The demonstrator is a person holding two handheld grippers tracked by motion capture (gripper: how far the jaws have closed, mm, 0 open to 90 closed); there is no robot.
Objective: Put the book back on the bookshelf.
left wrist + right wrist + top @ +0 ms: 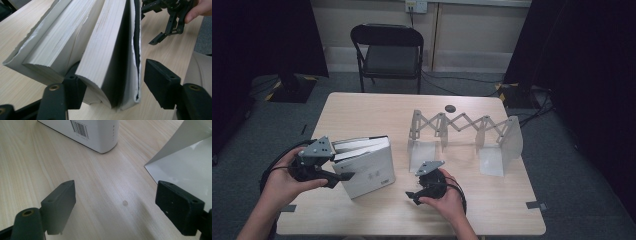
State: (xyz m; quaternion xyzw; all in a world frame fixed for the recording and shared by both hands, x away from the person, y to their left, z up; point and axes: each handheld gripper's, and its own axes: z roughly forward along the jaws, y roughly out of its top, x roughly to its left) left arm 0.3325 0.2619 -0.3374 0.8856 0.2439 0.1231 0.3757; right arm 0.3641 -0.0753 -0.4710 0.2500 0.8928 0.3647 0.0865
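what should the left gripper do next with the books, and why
Probably close the left gripper on the right-hand book. Its jaws stand open around that book's edge without pressing it, and the expanding rack beside the books stands with bare slots.

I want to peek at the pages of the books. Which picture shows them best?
The left gripper view: the books stand close up, page edges fanned, between the open left tongs. The high view shows the books small, from above. The right gripper view catches one white corner with a barcode.
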